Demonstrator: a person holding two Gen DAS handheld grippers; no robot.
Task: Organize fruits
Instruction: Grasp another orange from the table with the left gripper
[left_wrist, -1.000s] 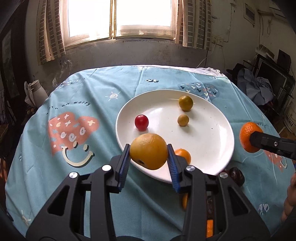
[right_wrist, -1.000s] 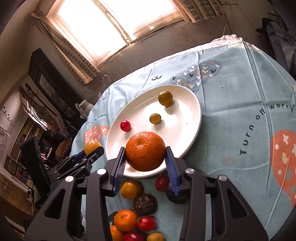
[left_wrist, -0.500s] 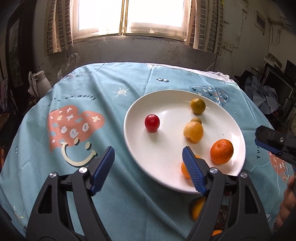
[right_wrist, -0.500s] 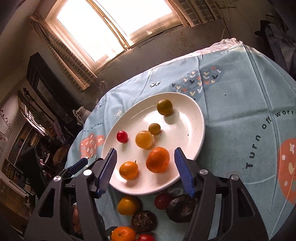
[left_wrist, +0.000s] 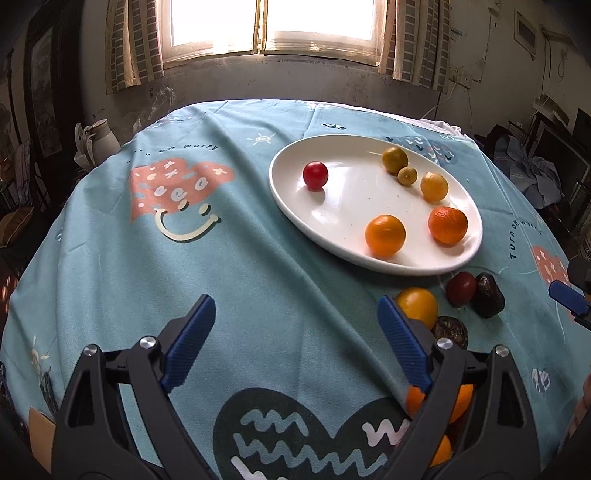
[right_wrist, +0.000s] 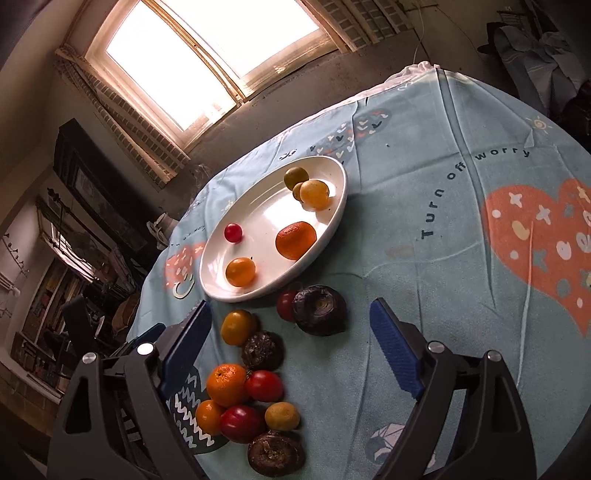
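Both grippers, left and right, empty with jaws opening wide; loose fruit clustered on cloth just beside plate: round, light, prone to rolling, soft-skinned; grip across widest girth, gently.

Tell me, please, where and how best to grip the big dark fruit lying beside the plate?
Grip the dark fruit across its widest middle, coming from above and its bare right side; a red fruit touches its left, and the plate lies just behind.
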